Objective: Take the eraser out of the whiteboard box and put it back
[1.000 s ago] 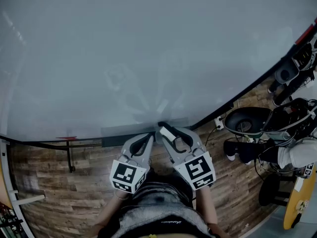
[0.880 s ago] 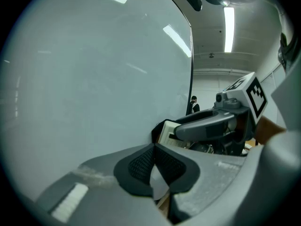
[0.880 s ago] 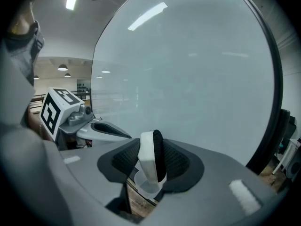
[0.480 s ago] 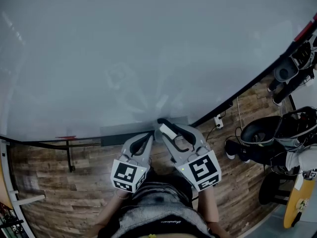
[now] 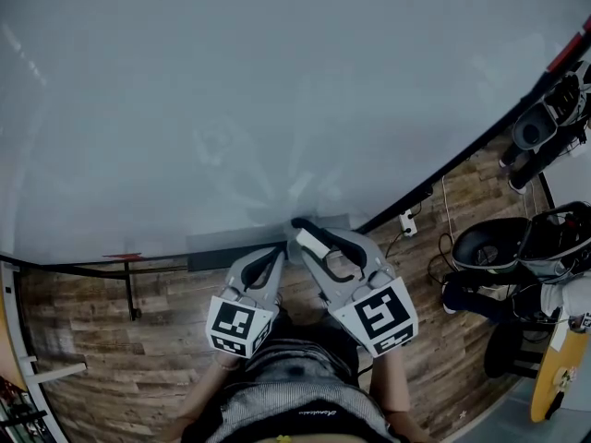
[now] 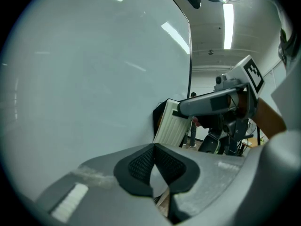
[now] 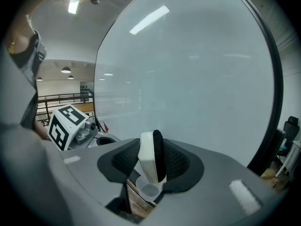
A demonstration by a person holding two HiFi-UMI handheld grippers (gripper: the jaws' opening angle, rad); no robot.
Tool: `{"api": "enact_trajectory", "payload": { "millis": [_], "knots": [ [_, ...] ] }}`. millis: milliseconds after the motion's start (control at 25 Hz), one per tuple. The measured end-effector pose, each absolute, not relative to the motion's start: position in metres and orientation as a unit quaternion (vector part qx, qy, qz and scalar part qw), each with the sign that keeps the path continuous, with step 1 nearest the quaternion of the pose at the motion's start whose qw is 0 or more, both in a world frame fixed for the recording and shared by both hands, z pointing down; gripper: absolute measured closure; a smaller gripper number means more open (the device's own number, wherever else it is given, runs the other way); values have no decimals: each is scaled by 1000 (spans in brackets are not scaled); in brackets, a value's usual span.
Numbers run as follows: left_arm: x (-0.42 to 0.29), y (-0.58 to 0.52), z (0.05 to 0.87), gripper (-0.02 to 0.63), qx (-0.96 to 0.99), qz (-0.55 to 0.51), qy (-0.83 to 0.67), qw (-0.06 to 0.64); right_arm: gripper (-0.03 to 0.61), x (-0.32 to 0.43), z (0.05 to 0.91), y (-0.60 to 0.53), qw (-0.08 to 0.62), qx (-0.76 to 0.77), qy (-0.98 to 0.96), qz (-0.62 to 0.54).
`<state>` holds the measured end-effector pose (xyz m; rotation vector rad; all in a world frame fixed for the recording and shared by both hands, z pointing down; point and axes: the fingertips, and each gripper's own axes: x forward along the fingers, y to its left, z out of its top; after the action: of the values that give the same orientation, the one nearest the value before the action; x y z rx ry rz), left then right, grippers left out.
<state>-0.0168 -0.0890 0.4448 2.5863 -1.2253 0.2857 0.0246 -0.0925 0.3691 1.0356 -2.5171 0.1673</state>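
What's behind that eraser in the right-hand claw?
Behind the eraser is the plain whiteboard. The right gripper pads cover its lower sides.

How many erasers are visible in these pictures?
1. The eraser is clamped between the right gripper's jaws, in front of the whiteboard. The left gripper is shut and empty. Others may be hidden inside the whiteboard box.

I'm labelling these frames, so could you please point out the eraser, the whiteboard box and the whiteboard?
eraser (image 7: 146,157): right gripper view, on its white body.
whiteboard box (image 5: 222,249): head view, on the grey box's left part.
whiteboard (image 5: 277,90): head view, on the board's bare middle.
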Motion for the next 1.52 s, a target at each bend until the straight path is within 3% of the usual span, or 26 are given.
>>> {"api": "enact_trajectory", "payload": {
  "millis": [1520],
  "knots": [
    [-4, -77, 446, 612, 897, 107, -410, 125, 425, 28, 365, -85, 204, 360, -909, 53]
  ]
}}
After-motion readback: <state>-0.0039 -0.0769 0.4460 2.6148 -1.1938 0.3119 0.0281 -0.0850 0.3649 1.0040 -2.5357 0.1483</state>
